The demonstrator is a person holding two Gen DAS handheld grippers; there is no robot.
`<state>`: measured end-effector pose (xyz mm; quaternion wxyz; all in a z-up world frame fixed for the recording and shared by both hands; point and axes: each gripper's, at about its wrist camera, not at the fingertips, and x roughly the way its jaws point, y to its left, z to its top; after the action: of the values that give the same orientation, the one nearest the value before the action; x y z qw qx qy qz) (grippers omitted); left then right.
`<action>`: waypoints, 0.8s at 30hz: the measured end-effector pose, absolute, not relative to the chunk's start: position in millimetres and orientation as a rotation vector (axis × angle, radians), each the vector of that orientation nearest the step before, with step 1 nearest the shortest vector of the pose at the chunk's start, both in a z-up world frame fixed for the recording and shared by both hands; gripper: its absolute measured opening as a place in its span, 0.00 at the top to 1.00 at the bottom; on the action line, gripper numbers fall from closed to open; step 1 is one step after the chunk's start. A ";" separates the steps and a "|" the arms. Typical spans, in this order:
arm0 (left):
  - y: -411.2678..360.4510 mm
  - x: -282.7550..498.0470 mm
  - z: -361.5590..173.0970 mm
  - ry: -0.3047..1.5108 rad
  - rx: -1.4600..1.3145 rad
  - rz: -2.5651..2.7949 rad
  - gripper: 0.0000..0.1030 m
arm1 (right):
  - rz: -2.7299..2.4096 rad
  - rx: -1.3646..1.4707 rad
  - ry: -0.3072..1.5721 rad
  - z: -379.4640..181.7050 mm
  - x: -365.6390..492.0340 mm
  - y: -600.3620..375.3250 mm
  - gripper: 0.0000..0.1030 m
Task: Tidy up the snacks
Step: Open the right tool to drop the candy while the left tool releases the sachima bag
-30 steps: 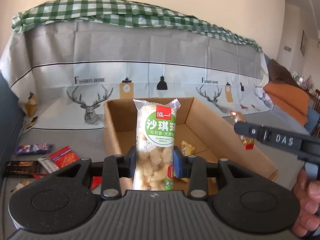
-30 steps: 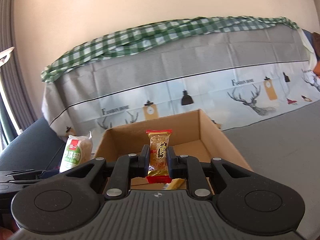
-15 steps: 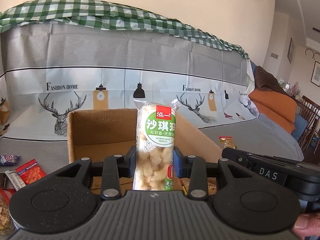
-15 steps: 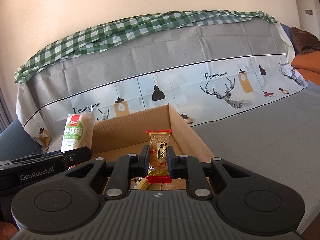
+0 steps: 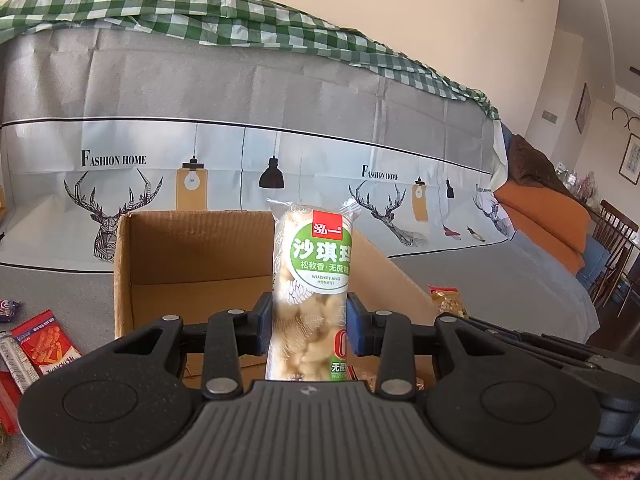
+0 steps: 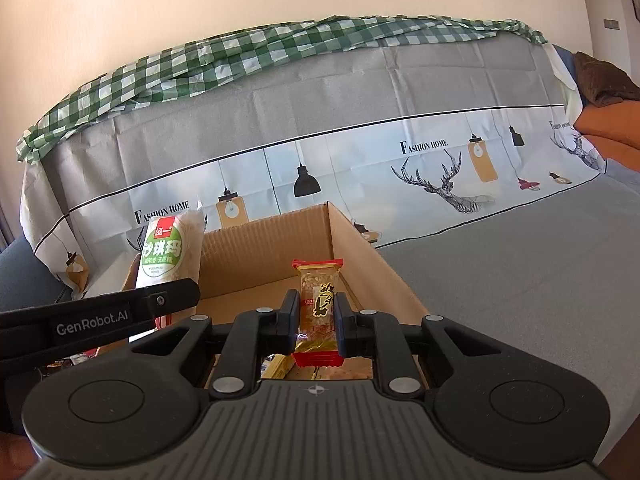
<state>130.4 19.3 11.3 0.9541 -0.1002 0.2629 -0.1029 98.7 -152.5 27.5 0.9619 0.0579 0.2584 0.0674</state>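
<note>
My left gripper (image 5: 308, 326) is shut on a tall clear snack pack with a green and red label (image 5: 314, 276), held upright above the near edge of an open cardboard box (image 5: 192, 248). My right gripper (image 6: 317, 322) is shut on a small amber candy bar with red ends (image 6: 319, 300), held upright over the same box (image 6: 260, 256). The green-label pack (image 6: 166, 250) and the left gripper's body show at the left of the right wrist view. Some wrapped snacks lie in the box bottom (image 6: 280, 366).
Loose snack packets (image 5: 42, 340) lie on the grey sofa seat left of the box, and one packet (image 5: 446, 300) lies right of it. The covered sofa back (image 5: 280, 120) rises behind the box. The right gripper's body (image 5: 560, 356) sits low at the right.
Both grippers have swung over the box with their snacks still held. The box now sits more to the left in the left wrist view. The two grippers are closer together.
</note>
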 end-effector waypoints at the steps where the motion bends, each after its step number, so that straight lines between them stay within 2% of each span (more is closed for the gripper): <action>1: 19.4 130.5 11.5 0.534 -0.204 -0.208 0.61 | 0.136 0.116 0.523 27.3 98.5 -152.1 0.82; 16: 22.6 126.1 14.0 0.525 -0.218 -0.192 0.61 | 0.140 0.114 0.507 29.2 95.1 -152.8 0.82; 17: 23.4 125.3 14.7 0.518 -0.220 -0.183 0.57 | 0.140 0.108 0.506 29.3 95.1 -151.8 0.81; 18: 24.6 125.2 16.4 0.513 -0.224 -0.179 0.43 | 0.140 0.101 0.508 29.2 95.2 -150.9 0.71; 19: 25.6 124.5 16.8 0.511 -0.234 -0.177 0.35 | 0.138 0.098 0.508 29.4 95.1 -150.3 0.57; 20: 27.1 124.1 17.2 0.506 -0.243 -0.174 0.28 | 0.134 0.097 0.505 29.7 94.9 -149.9 0.52; 21: 28.2 123.6 17.7 0.499 -0.247 -0.167 0.27 | 0.128 0.095 0.501 30.1 94.9 -149.8 0.48; 24: 29.0 123.0 18.8 0.485 -0.234 -0.149 0.27 | 0.122 0.094 0.500 30.5 95.3 -149.0 0.48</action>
<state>123.0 29.0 18.8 0.9612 -0.1155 0.2395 -0.0736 95.3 -149.0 30.5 0.9660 0.0466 0.2471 0.0601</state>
